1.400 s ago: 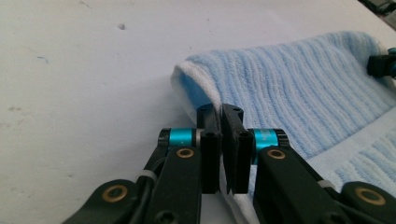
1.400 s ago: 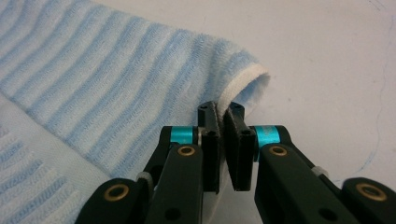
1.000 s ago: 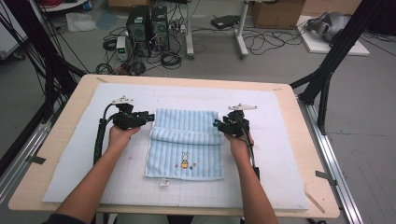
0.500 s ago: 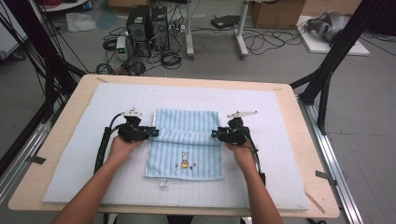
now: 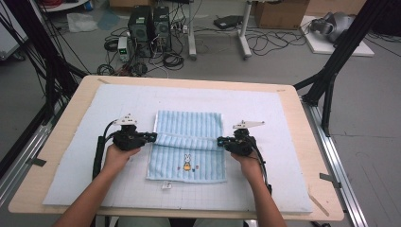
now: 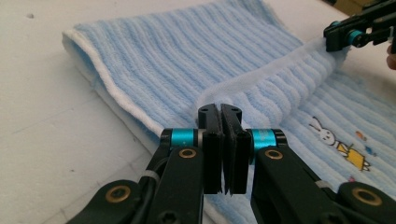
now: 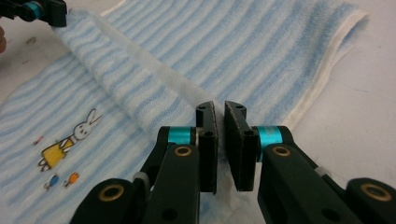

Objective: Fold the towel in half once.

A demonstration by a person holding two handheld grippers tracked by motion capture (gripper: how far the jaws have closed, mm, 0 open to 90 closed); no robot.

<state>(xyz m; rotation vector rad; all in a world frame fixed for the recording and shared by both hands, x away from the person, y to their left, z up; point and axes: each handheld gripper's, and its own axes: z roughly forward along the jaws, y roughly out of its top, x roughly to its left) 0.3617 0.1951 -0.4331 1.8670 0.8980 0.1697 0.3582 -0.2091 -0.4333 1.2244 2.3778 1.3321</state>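
A light blue striped towel point(image 5: 189, 125) with a stitched rabbit point(image 5: 187, 162) lies on the white mat point(image 5: 283, 118), its far part folded over toward me. My left gripper point(image 5: 151, 137) holds the left end of the folded edge, and my right gripper point(image 5: 220, 141) holds the right end. Both pairs of jaws have just been closing with the towel's hem between them. In the left gripper view the left gripper point(image 6: 223, 112) is pressed shut on the white hem of the towel point(image 6: 187, 56). In the right gripper view the right gripper point(image 7: 219, 112) pinches the hem of the towel point(image 7: 261, 42).
The mat covers most of the wooden table point(image 5: 321, 189). Bare mat lies to the left, right and far side of the towel. Computer cases point(image 5: 149, 23) and cables sit on the floor beyond the table. Black frame legs point(image 5: 331, 80) stand at the right.
Both hands have come toward the near edge, bringing the folded edge farther over the towel. Both pairs of jaws have gone from part open to shut on the hem.
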